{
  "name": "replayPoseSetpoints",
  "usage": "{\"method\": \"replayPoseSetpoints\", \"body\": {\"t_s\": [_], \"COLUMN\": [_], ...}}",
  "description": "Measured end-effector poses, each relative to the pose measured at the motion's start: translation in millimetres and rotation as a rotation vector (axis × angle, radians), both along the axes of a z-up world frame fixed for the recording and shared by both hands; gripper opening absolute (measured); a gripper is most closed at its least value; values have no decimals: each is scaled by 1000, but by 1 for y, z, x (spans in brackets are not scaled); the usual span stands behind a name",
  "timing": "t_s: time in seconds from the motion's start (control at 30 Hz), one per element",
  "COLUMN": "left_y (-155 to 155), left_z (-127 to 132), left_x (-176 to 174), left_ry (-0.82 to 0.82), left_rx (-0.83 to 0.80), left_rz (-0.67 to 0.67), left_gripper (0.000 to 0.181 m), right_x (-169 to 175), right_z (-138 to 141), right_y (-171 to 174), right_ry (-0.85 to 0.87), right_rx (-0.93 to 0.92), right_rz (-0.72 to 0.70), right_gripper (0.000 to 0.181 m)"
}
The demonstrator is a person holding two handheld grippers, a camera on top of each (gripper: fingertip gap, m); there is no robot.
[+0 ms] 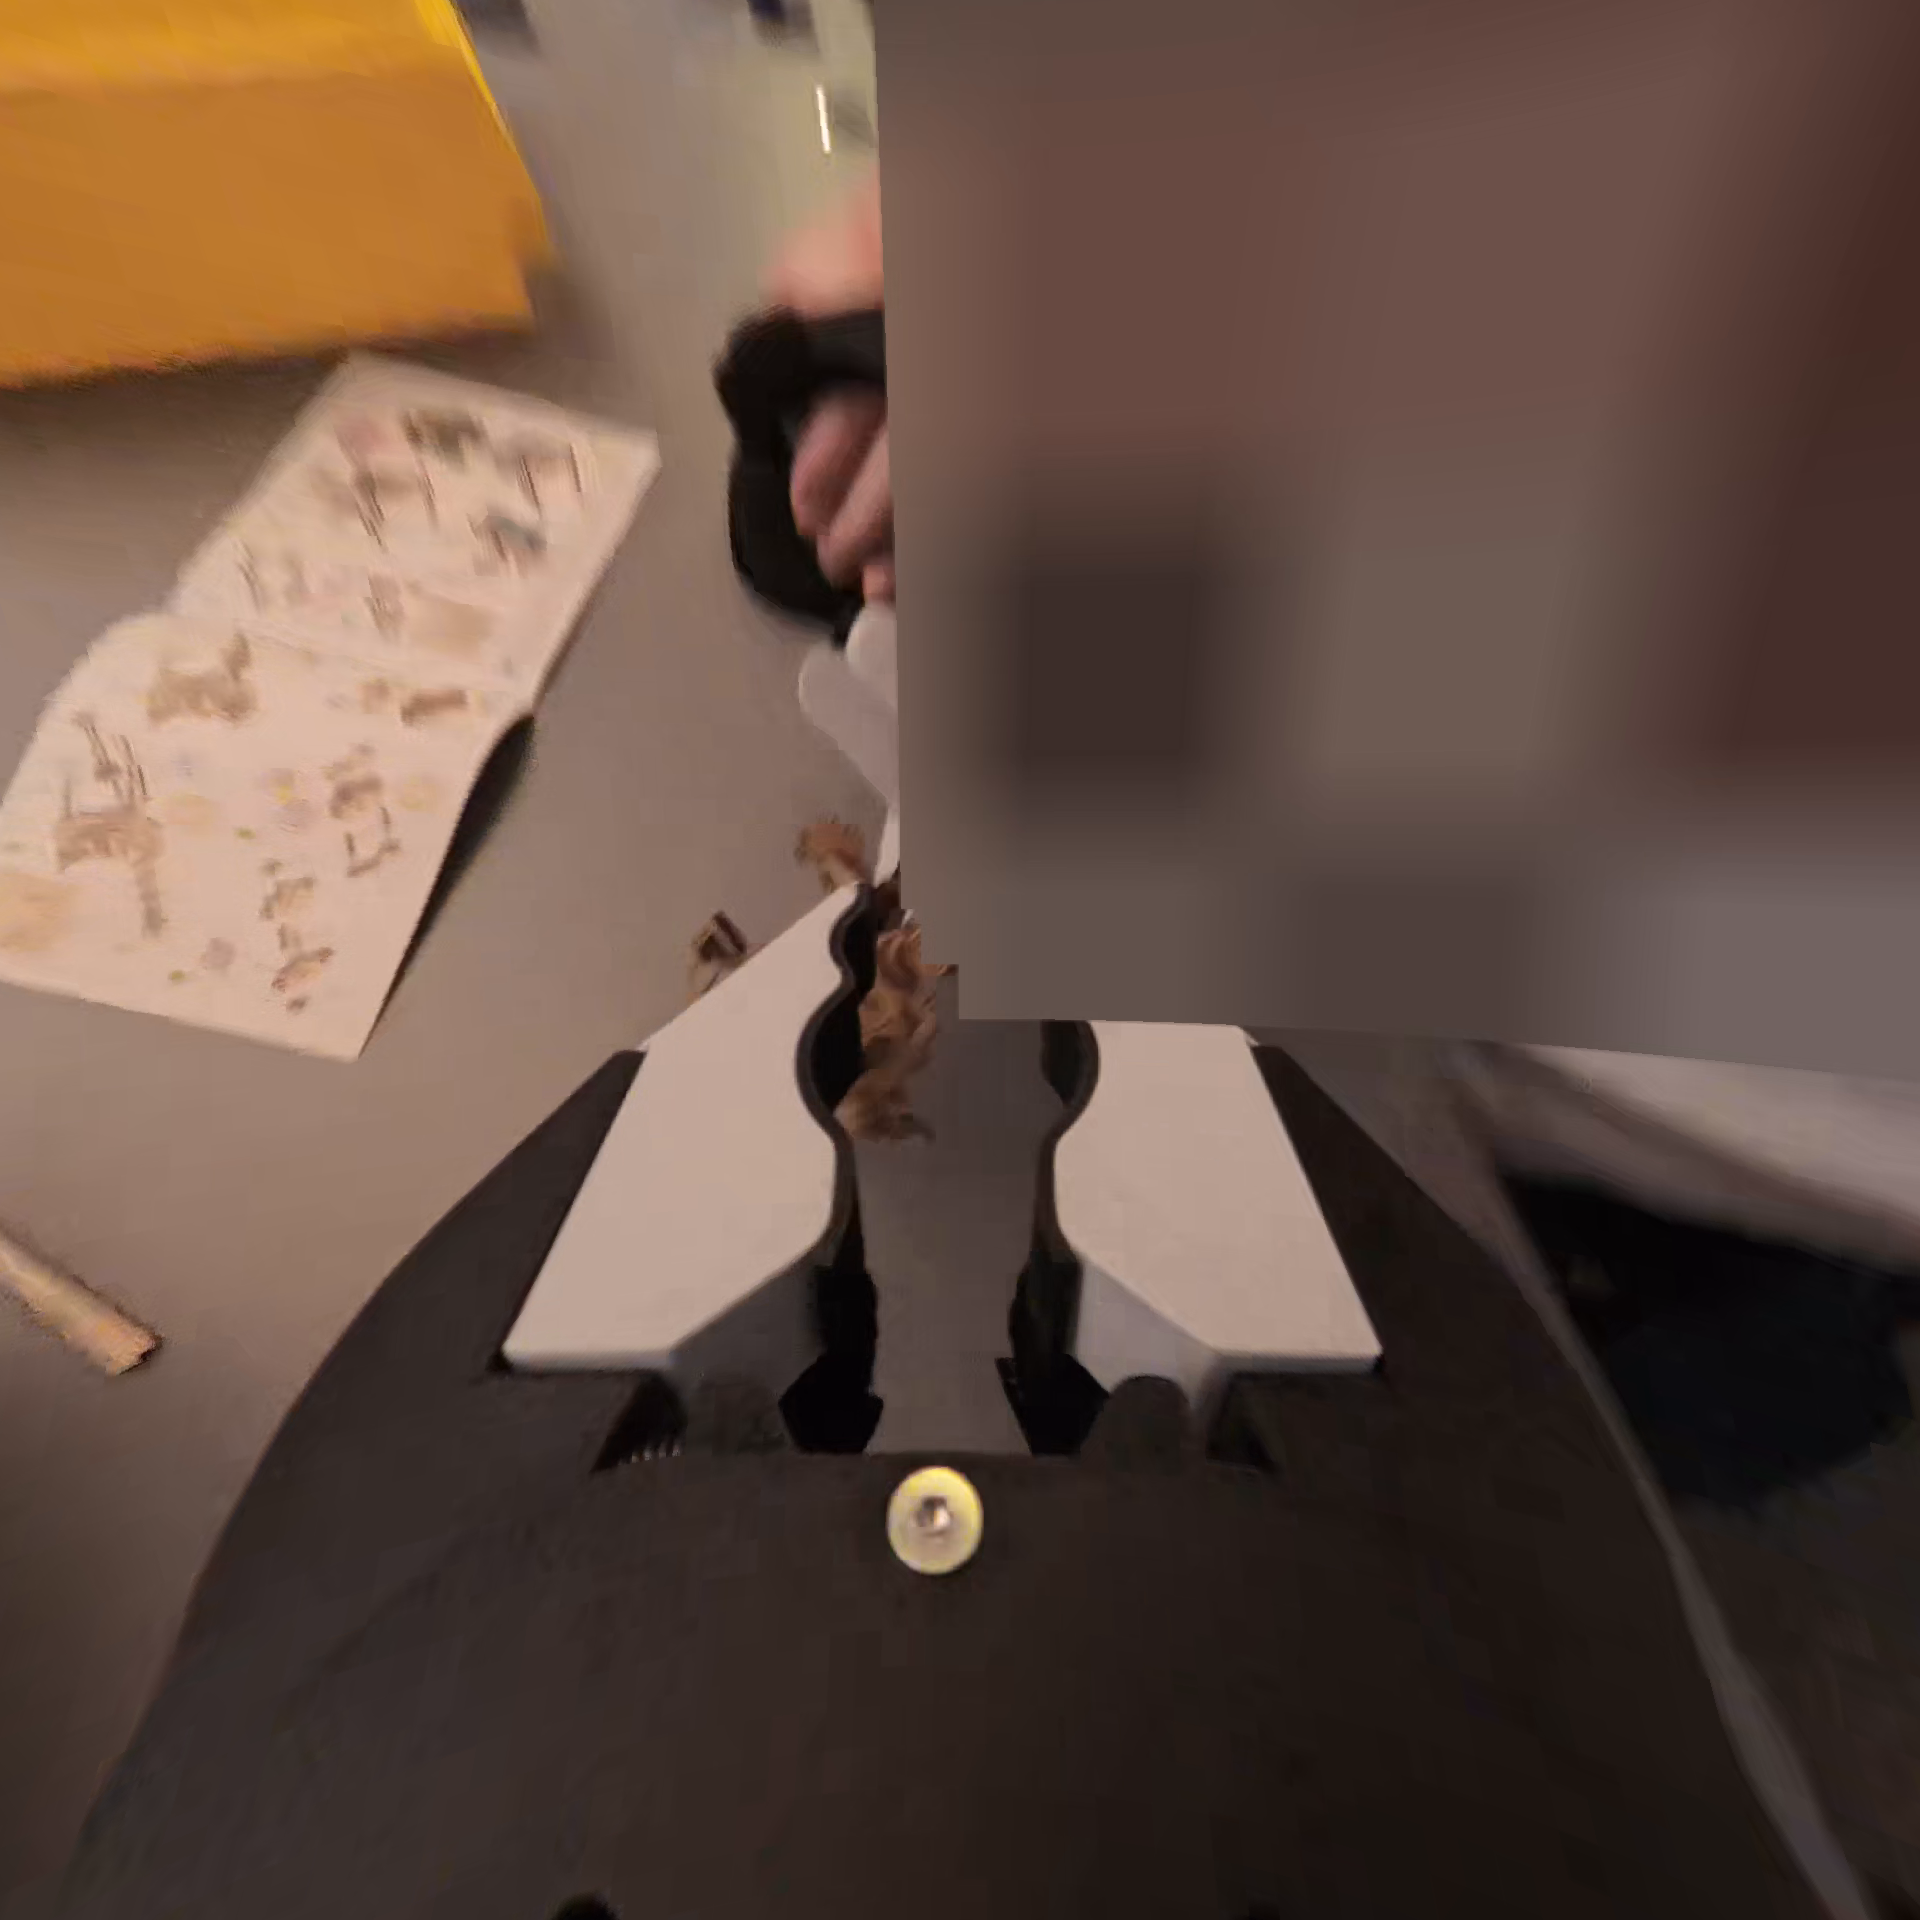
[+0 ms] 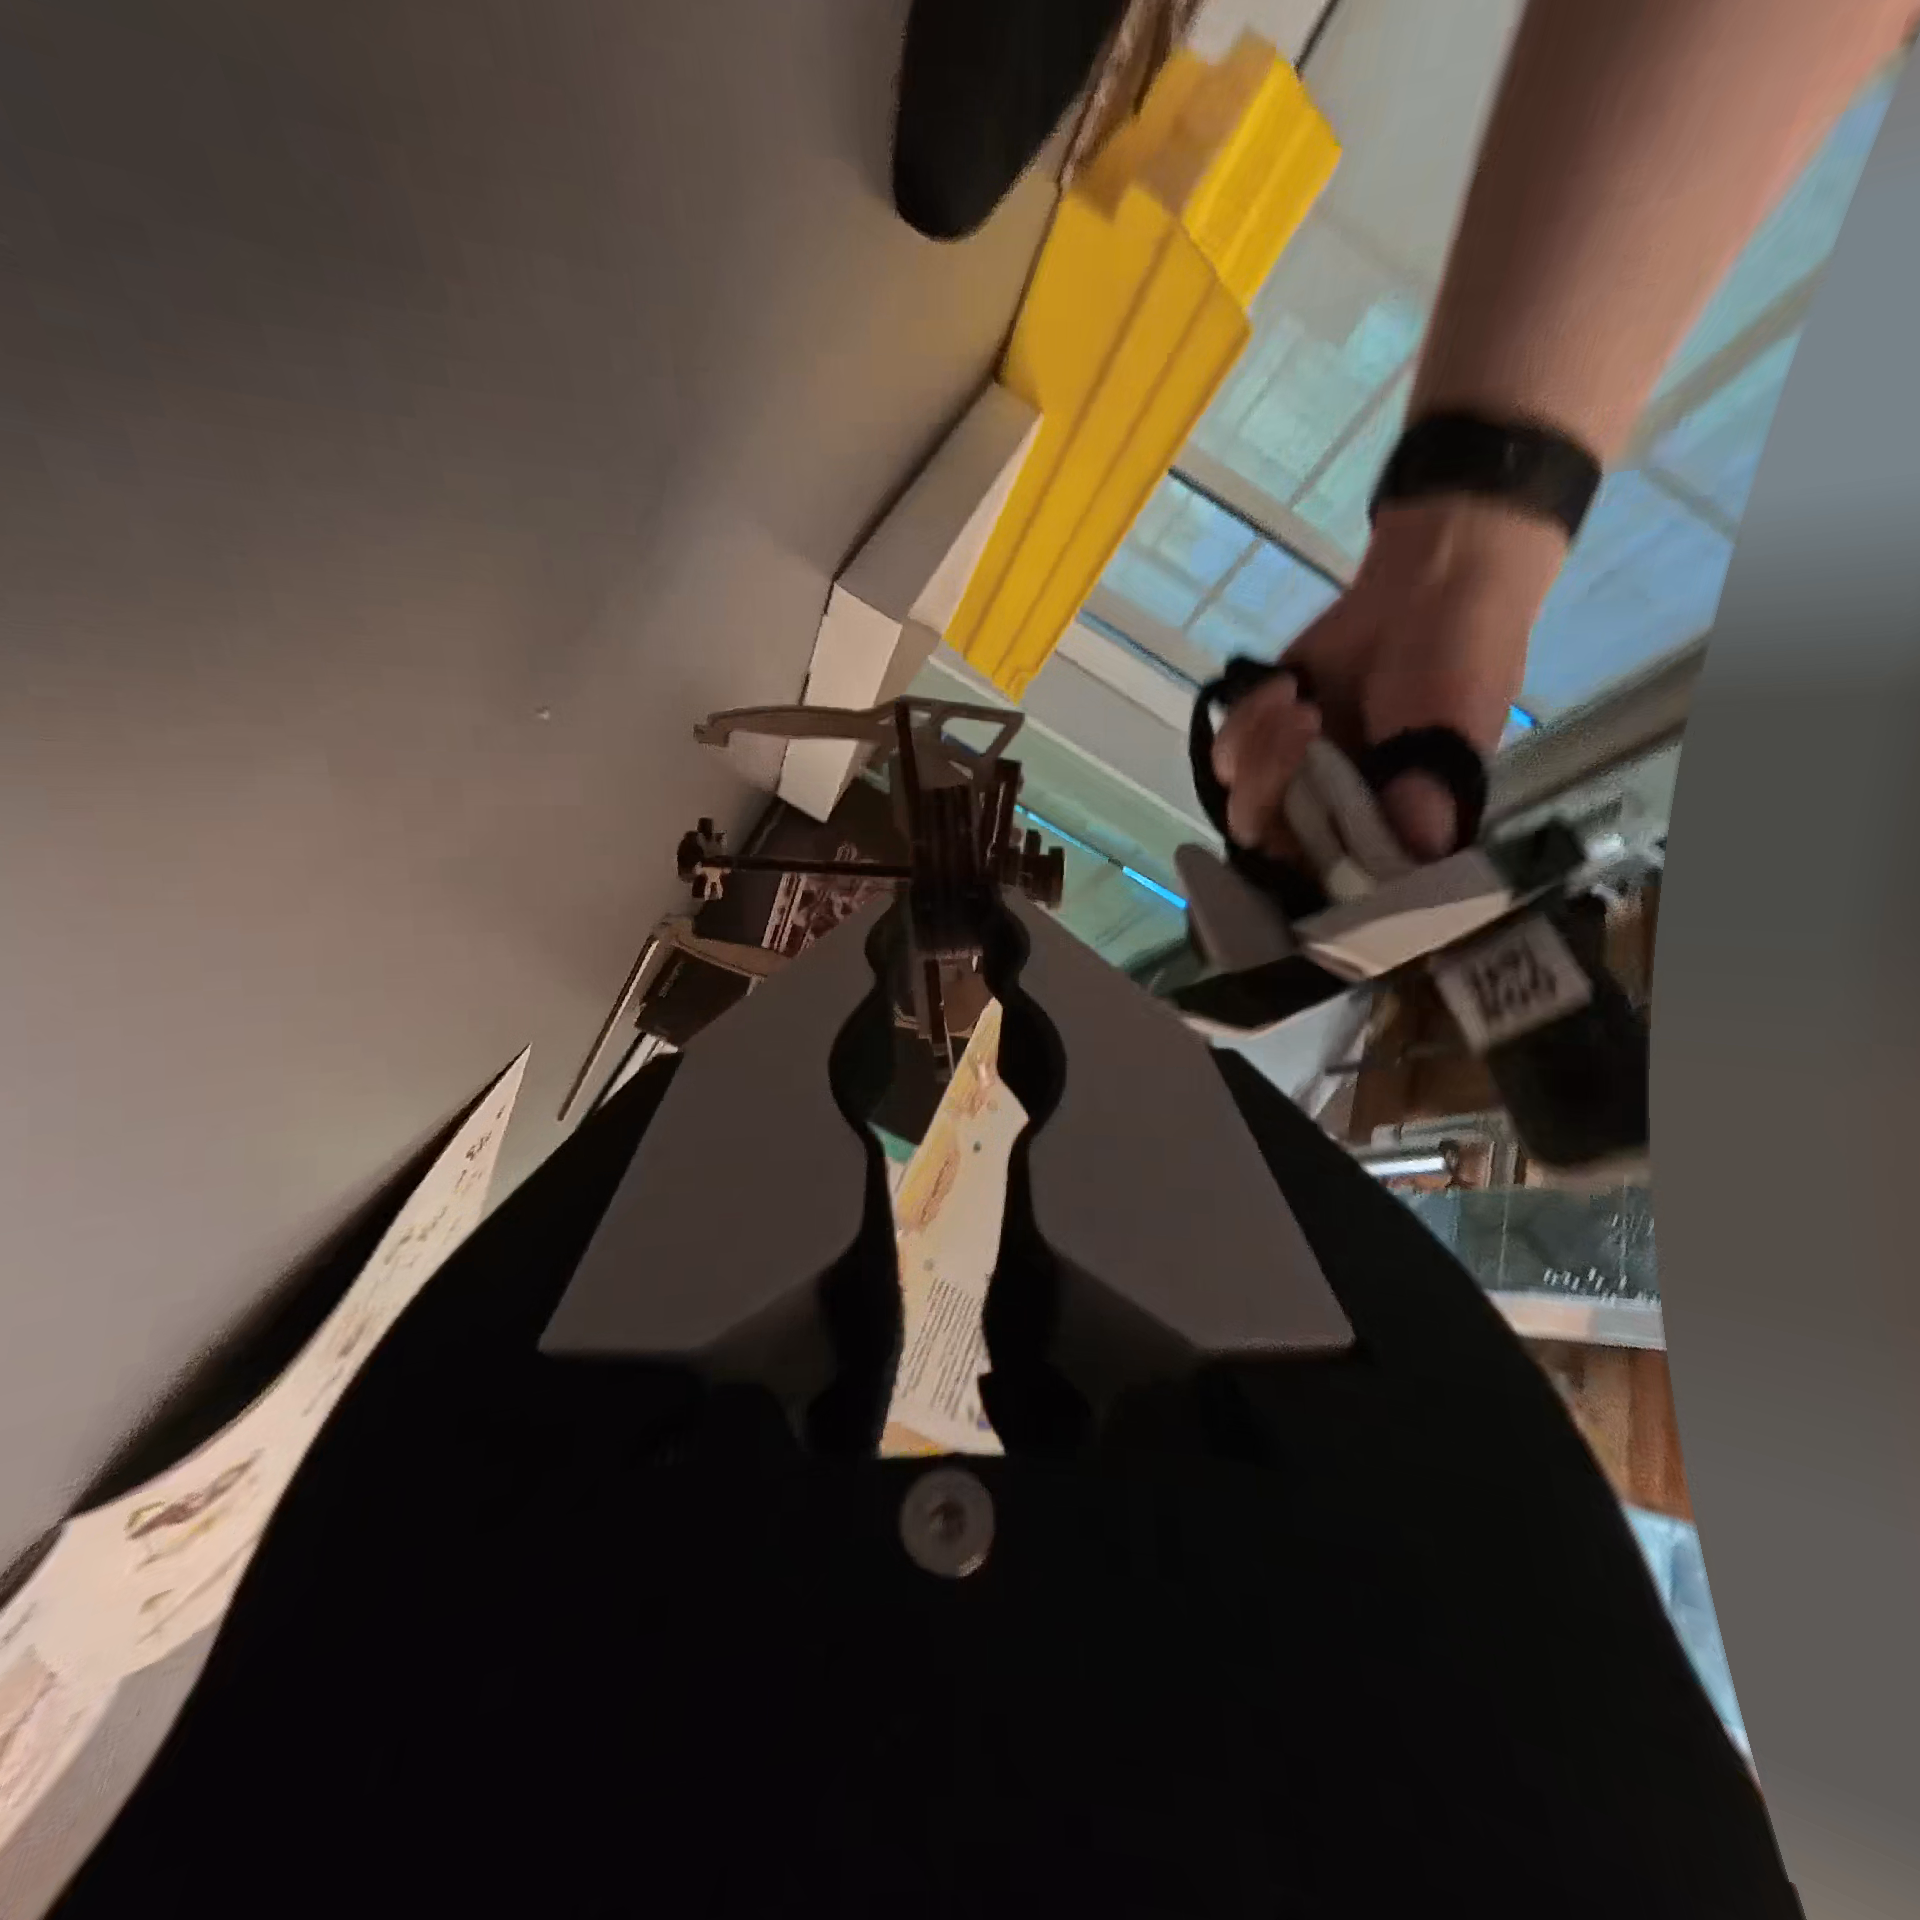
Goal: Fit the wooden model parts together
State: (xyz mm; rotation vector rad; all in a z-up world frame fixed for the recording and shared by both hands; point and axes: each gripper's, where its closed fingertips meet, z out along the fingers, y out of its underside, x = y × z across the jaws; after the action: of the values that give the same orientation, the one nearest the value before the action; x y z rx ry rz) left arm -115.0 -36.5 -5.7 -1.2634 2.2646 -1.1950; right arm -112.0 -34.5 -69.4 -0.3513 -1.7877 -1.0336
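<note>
In the right wrist view, my right gripper [image 2: 948, 940] is shut on the dark wooden model [image 2: 940, 831], a slotted body with thin rods and a curved strip, held above the grey table [image 2: 364, 520]. My left gripper [image 2: 1257, 951] is to the right of the model and apart from it, held by a hand [image 2: 1382, 665]. In the left wrist view, a wooden piece [image 1: 894, 1029] lies between the fingers of my left gripper [image 1: 914, 977], against the left finger [image 1: 727, 1143]. A mosaic patch hides the right fingertip, so I cannot tell how the jaws stand.
A yellow box [image 1: 239, 177] stands at the back of the table, with a white box [image 2: 883, 644] beside it. A printed instruction sheet [image 1: 312, 707] lies flat. A loose wooden bit [image 1: 717, 945] and a small stick [image 1: 73, 1309] lie on the table. The gap from one gripper's tips to the other's is roughly 7 cm. The small stick [image 1: 73, 1309] is about 25 cm from both grippers' fingertips.
</note>
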Motion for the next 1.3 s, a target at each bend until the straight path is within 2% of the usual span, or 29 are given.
{"method": "replayPoseSetpoints", "body": {"t_s": [0.03, 0.1, 0.17, 0.27, 0.37, 0.53, 0.67, 0.7, 0.8, 0.93, 1.3], "left_y": [1, 2, -11, -8, -9, -2, -4, -6, -6, 1, 5], "left_z": [-14, -31, -35, -42, -40, -46, -42, -41, -37, -36, -17], "left_x": [2, 5, 7, 16, 22, 22, 20, 17, 16, 21, 43], "left_ry": [81, 194, 260, 312, 302, 416, 544, 585, 686, 729, 669], "left_rx": [106, 239, 211, 236, 239, 313, 264, 236, 171, 116, 20], "left_rz": [-38, -114, -188, -179, -193, -233, -278, -289, -283, -263, -255], "left_gripper": [28, 19, 6, 27, 26, 24, 17, 22, 23, 12, 14], "right_x": [-1, -4, -5, -3, 0, 3, 5, 5, 7, 10, 16], "right_z": [-2, -2, 1, 4, 6, 13, 17, 18, 18, 23, 33], "right_y": [-1, -2, -2, -4, -5, -6, -4, -4, -2, 0, -1], "right_ry": [-30, -64, -83, -108, -120, -140, -156, -157, -167, -157, -17], "right_rx": [1, 11, 24, 35, 40, 66, 81, 79, 81, 69, -55], "right_rz": [8, 18, 22, 27, 21, 19, 15, 16, 9, -4, 12], "right_gripper": [11, 12, 12, 12, 11, 12, 12, 12, 12, 12, 12]}}
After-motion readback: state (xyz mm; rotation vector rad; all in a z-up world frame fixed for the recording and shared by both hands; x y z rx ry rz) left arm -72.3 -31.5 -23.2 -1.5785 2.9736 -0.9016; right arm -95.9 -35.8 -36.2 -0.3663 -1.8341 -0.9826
